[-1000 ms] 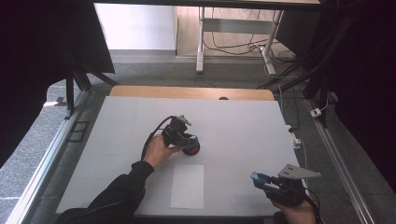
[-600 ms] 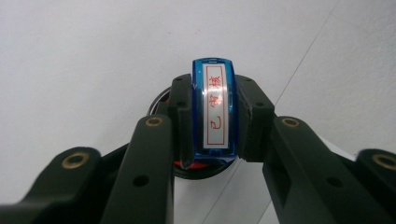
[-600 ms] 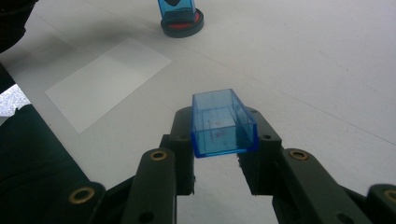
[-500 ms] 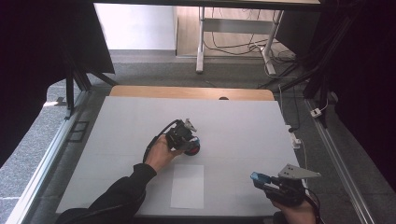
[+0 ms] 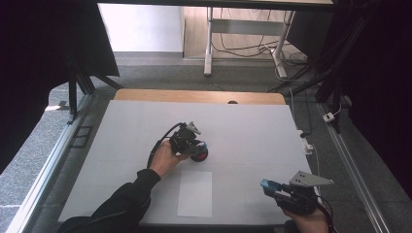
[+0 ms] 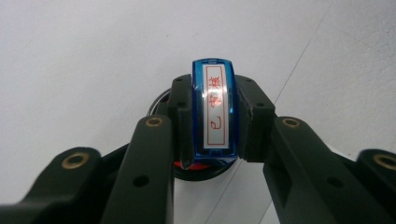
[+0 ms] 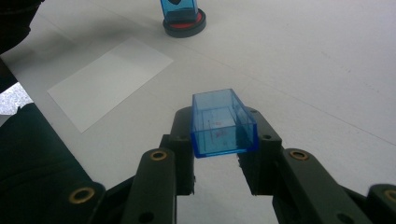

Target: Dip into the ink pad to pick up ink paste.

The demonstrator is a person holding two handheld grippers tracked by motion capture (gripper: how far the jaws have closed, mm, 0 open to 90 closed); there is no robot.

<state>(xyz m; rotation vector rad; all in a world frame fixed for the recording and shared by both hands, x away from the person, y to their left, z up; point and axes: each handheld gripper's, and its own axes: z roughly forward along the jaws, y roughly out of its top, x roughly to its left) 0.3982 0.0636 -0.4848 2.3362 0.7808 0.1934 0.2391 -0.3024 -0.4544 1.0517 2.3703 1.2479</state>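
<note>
Two hand-held grippers busy: left hand-held gripper (image 6: pixel 215 154) clamped on stamp (image 6: pixel 213 112), pressing ink pad (image 7: pixel 184 24) mid-frame; right hand-held gripper (image 7: pixel 218 154) clamped on blue cap (image 7: pixel 223 122). Press straight down, then carry stamp to paper (image 5: pixel 195 193) below.

A white table in a dim, curtained room

The white table (image 5: pixel 252 131) lay under both tongs, its far edge a bare wooden strip (image 5: pixel 199 96) beyond them. Grey carpet (image 5: pixel 160 77) ran past that edge, well beyond the tongs. Farther off stood a desk frame (image 5: pixel 209 43) with pale legs, and loose cables (image 5: pixel 248 46) trailed under it on a wooden floor. A pale wall panel (image 5: pixel 141 26) caught the daylight left of the frame. Black curtains (image 5: pixel 43 63) hung at the left of the table and more at the right (image 5: pixel 379 73). Metal rails (image 5: pixel 43 170) ran along both sides, outside the tongs.
</note>
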